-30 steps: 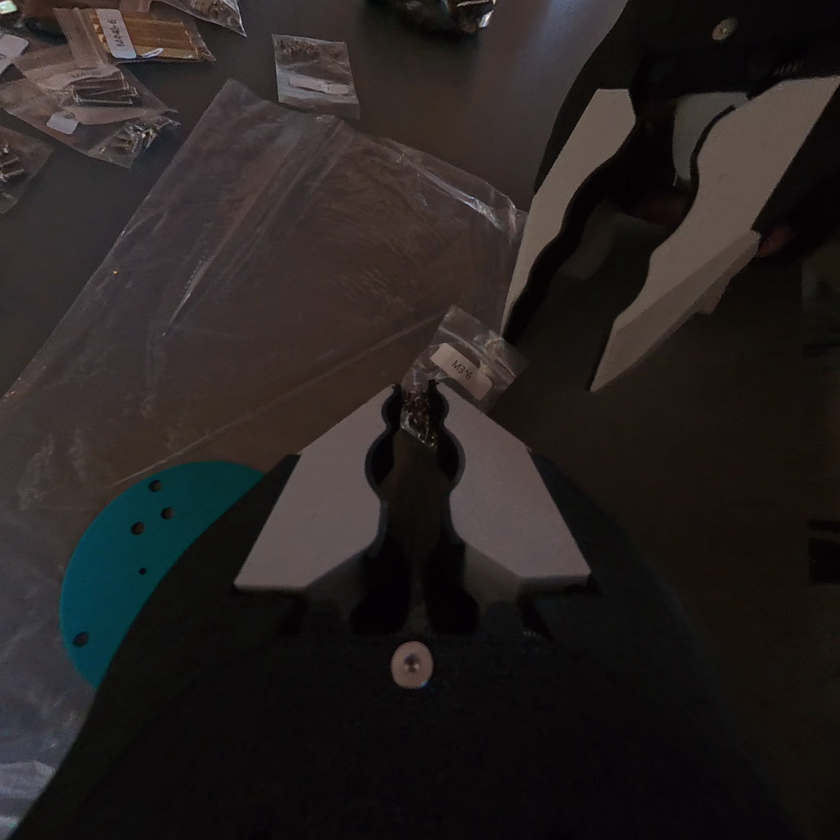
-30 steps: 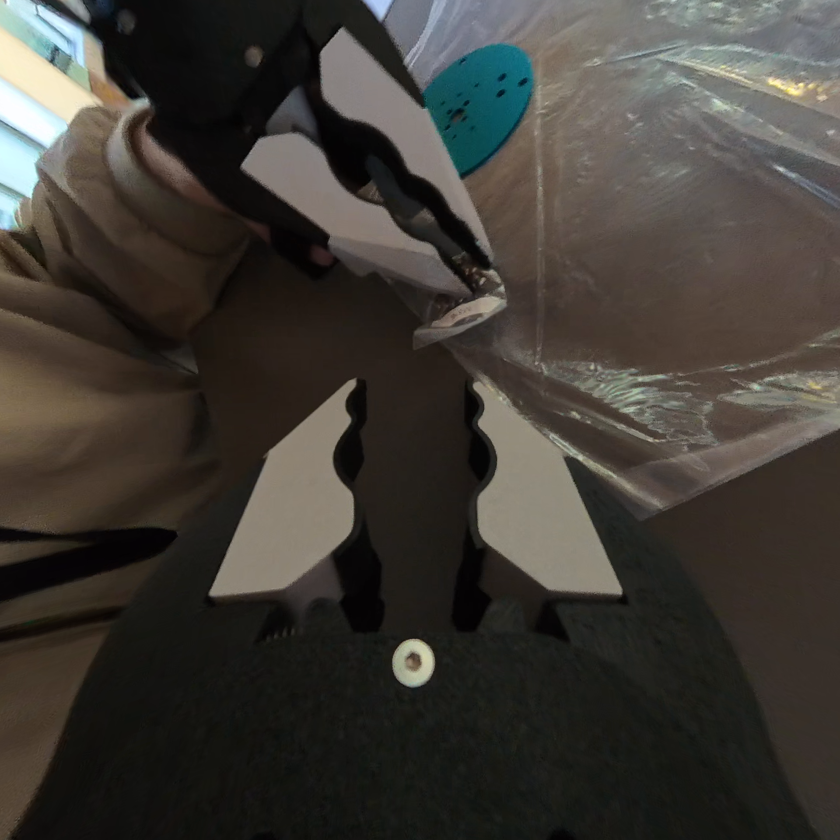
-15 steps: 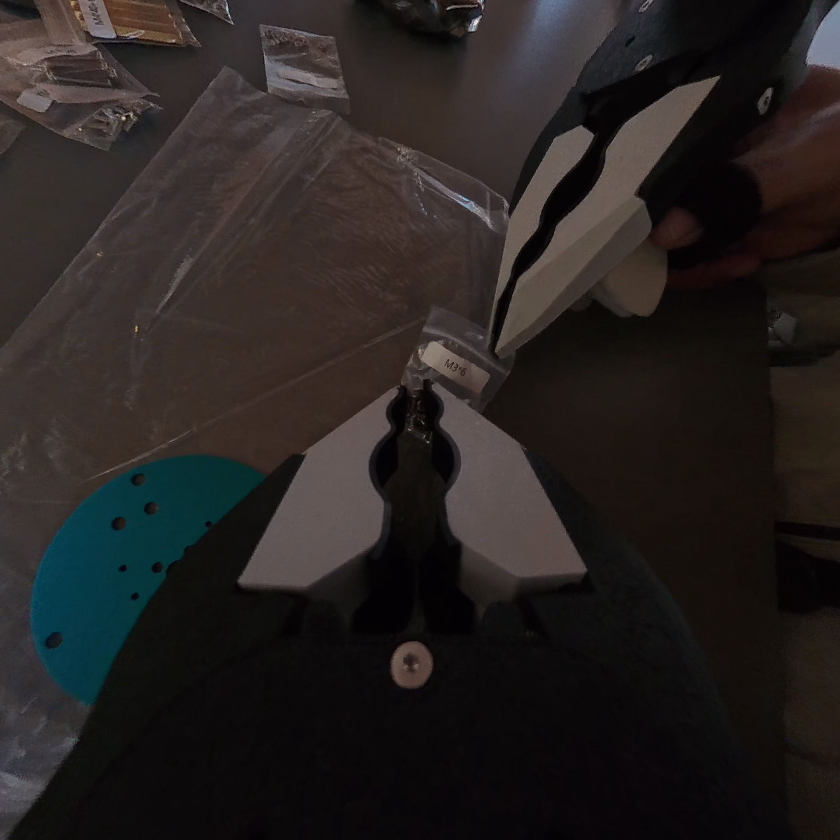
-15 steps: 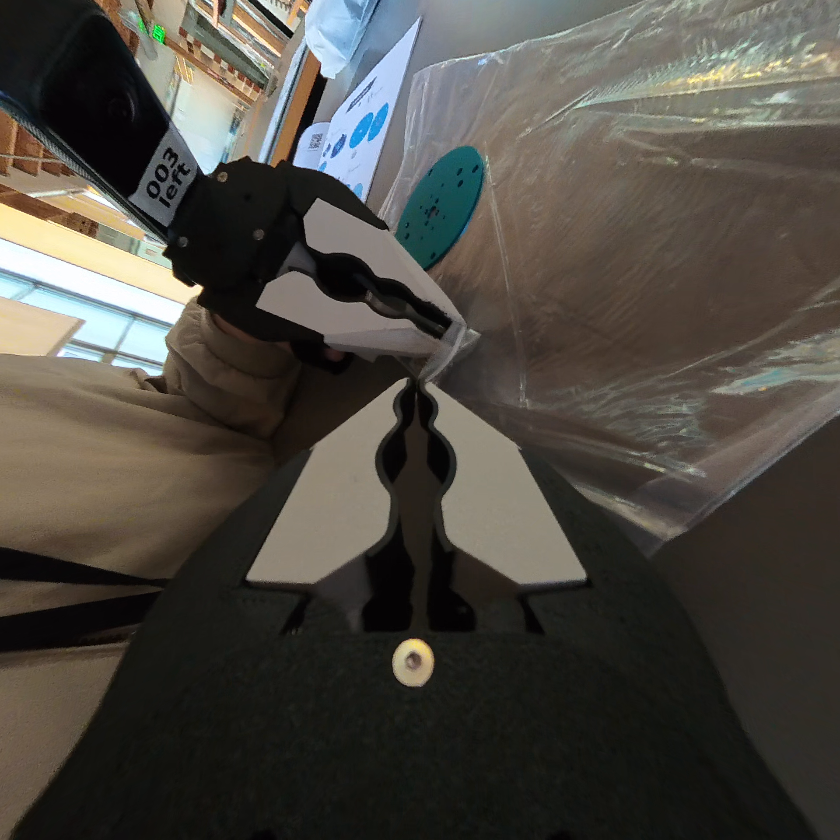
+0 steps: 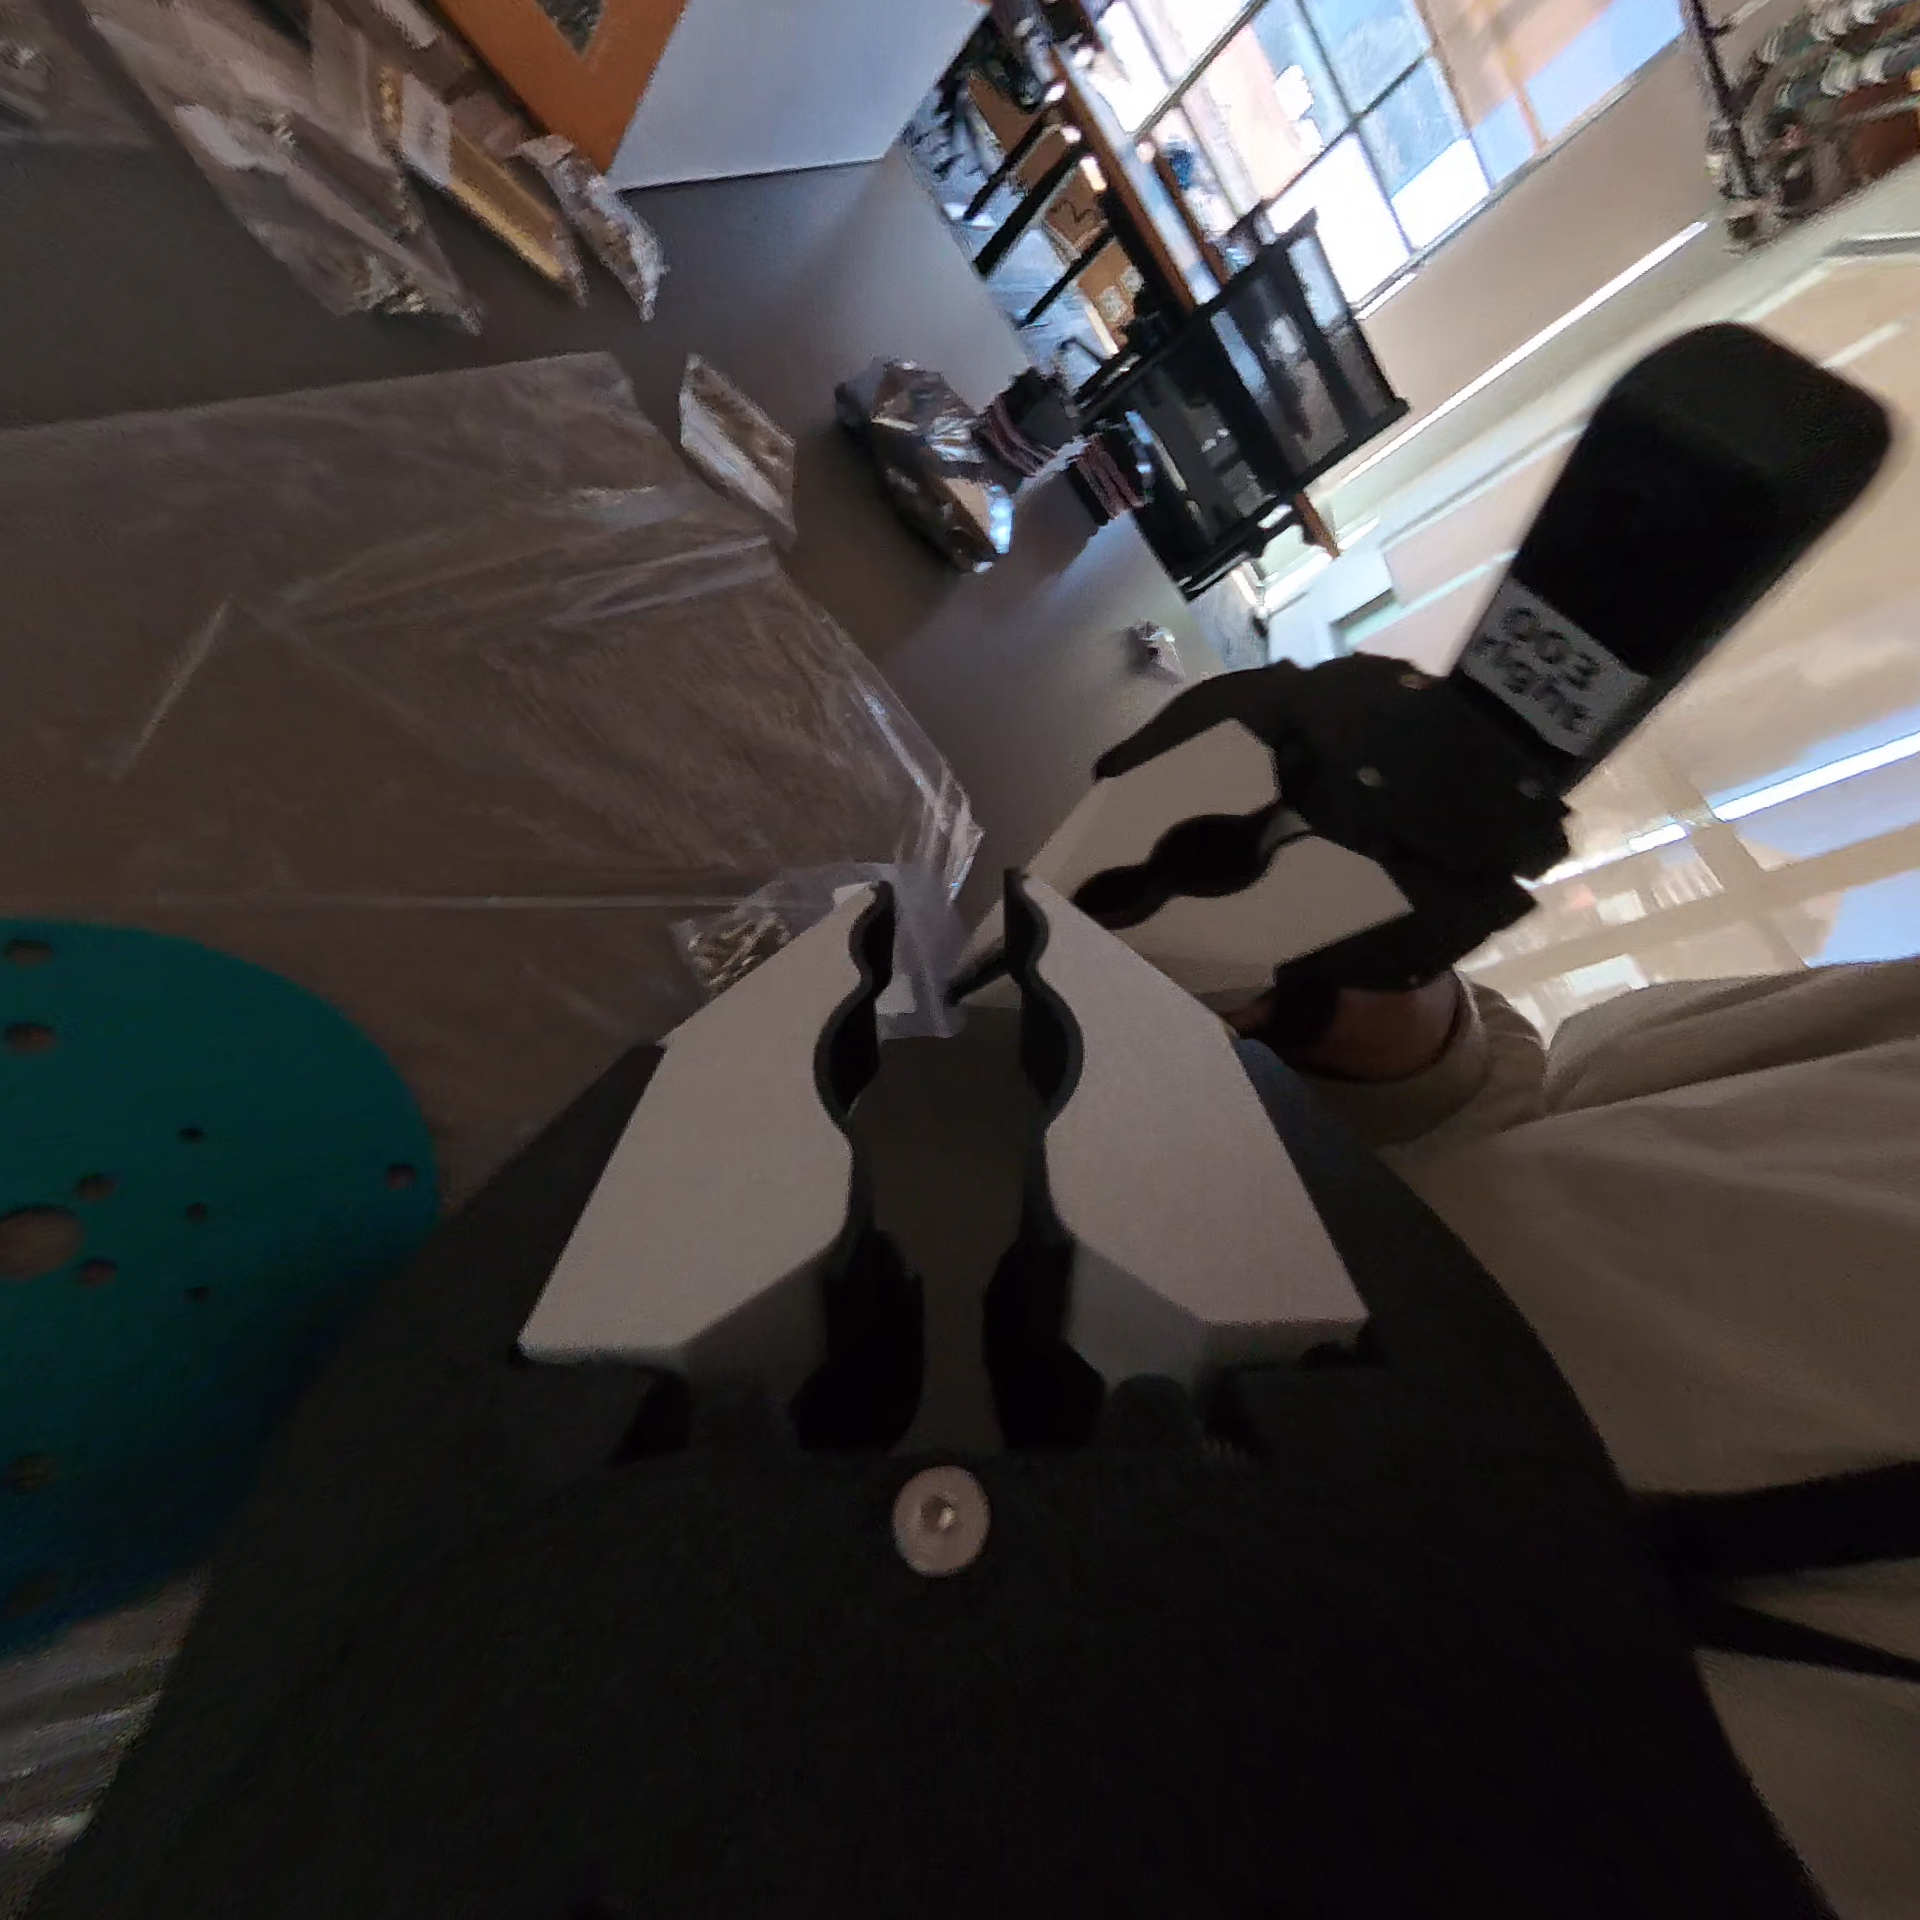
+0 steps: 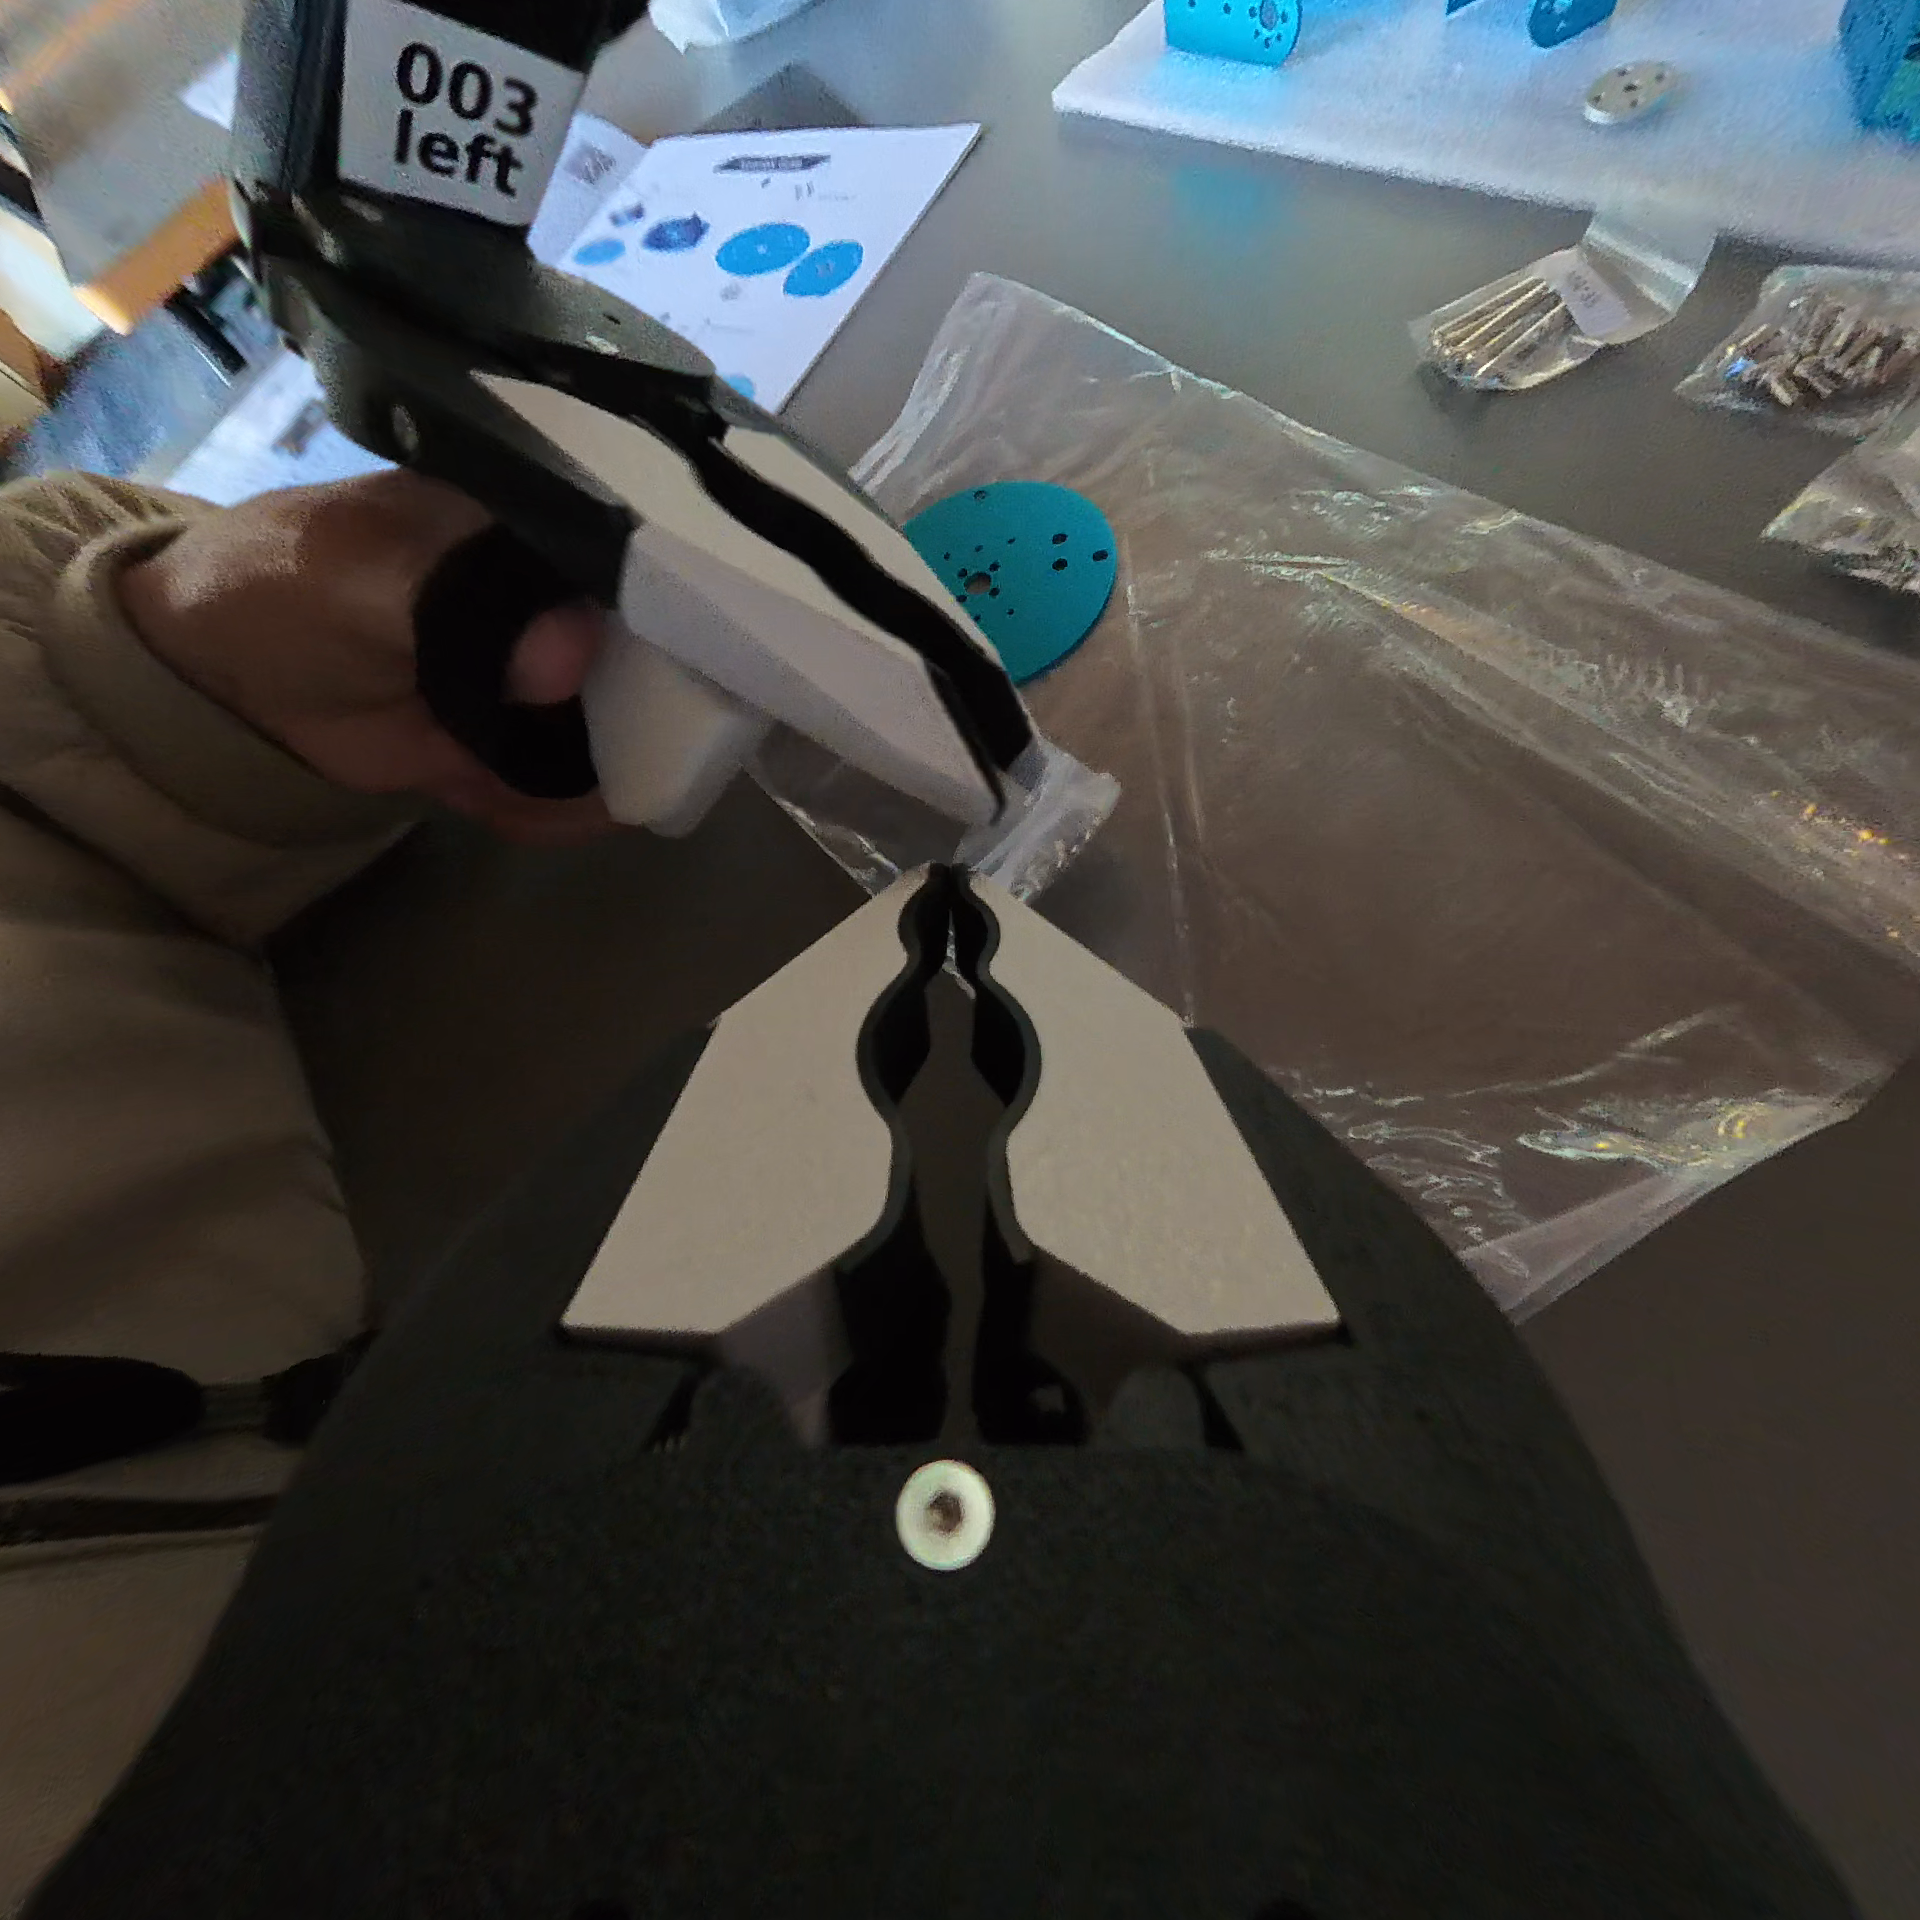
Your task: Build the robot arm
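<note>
My right gripper [image 6: 948,878] is shut on the edge of a small clear bag of screws [image 6: 1049,821]. My left gripper [image 6: 1003,800] meets the same bag from the left. In the left wrist view the left gripper [image 5: 948,894] has its jaws a little apart, with the bag's plastic [image 5: 914,966] between them and the screws [image 5: 727,940] hanging to the left. The right gripper's fingers [image 5: 1247,904] come in from the right, their tips hidden behind mine. Both grippers hover over the near edge of a large clear plastic bag [image 6: 1455,779] on the dark table.
A teal perforated disc [image 6: 1023,561] lies under the big bag's left end; it also shows in the left wrist view [image 5: 156,1195]. Screw packets [image 6: 1507,322] [image 6: 1808,353], a printed sheet [image 6: 769,239] and a white board with blue parts [image 6: 1455,114] lie beyond. A beige sleeve [image 6: 125,727] is at left. Left and right tips are no more than a few centimetres apart.
The right gripper closed on the small bag's edge. The left gripper's jaws, shut on the bag before, now stand slightly apart. Both grippers have tilted and swung round.
</note>
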### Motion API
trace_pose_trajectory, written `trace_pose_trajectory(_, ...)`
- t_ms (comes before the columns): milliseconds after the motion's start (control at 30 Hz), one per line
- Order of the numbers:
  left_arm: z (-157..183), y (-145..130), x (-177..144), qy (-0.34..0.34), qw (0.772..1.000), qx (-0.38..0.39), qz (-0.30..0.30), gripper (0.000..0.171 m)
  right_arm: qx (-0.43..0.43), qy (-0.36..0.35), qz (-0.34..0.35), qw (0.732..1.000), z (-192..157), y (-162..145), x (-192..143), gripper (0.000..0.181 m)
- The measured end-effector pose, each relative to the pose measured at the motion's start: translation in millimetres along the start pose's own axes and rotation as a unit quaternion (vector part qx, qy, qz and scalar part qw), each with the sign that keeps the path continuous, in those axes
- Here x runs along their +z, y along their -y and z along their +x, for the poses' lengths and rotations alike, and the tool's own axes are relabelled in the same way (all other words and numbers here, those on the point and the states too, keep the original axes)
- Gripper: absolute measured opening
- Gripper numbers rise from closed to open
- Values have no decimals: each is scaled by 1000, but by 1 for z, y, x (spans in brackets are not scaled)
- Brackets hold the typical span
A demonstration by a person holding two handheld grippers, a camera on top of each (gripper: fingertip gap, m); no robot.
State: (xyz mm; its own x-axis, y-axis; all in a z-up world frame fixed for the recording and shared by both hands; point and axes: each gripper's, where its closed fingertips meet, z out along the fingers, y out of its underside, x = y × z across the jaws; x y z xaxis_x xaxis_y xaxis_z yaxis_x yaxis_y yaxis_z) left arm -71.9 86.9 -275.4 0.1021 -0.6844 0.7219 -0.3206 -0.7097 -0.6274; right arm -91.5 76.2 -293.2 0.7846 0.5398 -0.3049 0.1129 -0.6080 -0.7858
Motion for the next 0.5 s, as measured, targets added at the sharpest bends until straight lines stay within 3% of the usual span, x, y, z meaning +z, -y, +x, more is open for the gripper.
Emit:
trace_pose_trajectory(133,-9,-10,2,17,1000,-23,-9,3,-21,-15,-12,1000,2,-3,3,0)
trace_pose_trajectory(300,-8,-9,0,19,999,-41,6,0,2,19,8,1000,-2,1,2,2)
trace_pose_trajectory(433,6,0,-9,-66,992,-91,51,0,89,130,99,982,-7,27,-18,20)
trace_pose_trajectory(500,17,6,-16,-122,983,-115,78,0,137,180,107,968,-5,29,-21,28)
